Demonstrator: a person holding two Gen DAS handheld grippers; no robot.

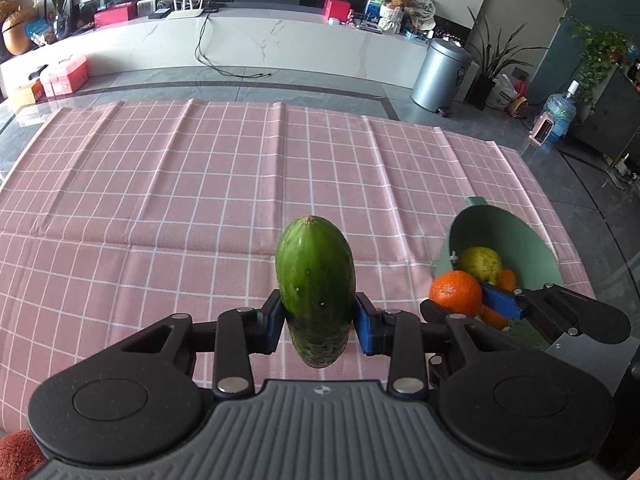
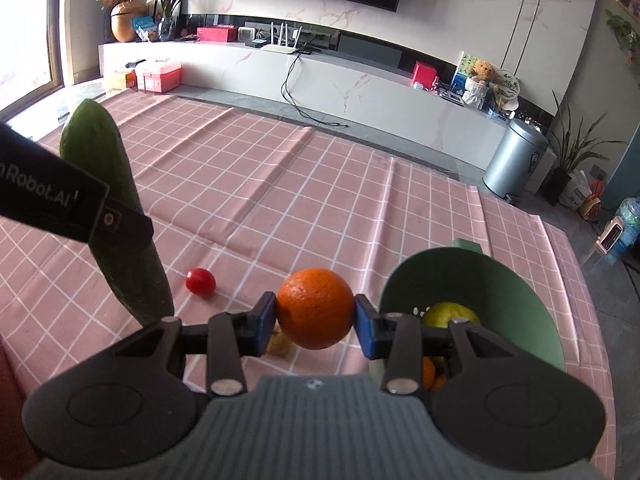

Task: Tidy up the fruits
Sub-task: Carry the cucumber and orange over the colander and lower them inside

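My left gripper is shut on a green cucumber and holds it upright above the pink checked tablecloth. My right gripper is shut on an orange, held just left of the green bowl. The bowl holds a yellow-green fruit and small orange fruits. In the left wrist view the orange and the right gripper's fingers sit at the rim of the bowl. A cherry tomato and a small yellowish fruit lie on the cloth.
The cucumber and the left gripper's body fill the left side of the right wrist view. Beyond the table edge are a grey floor, a metal bin and a white TV bench.
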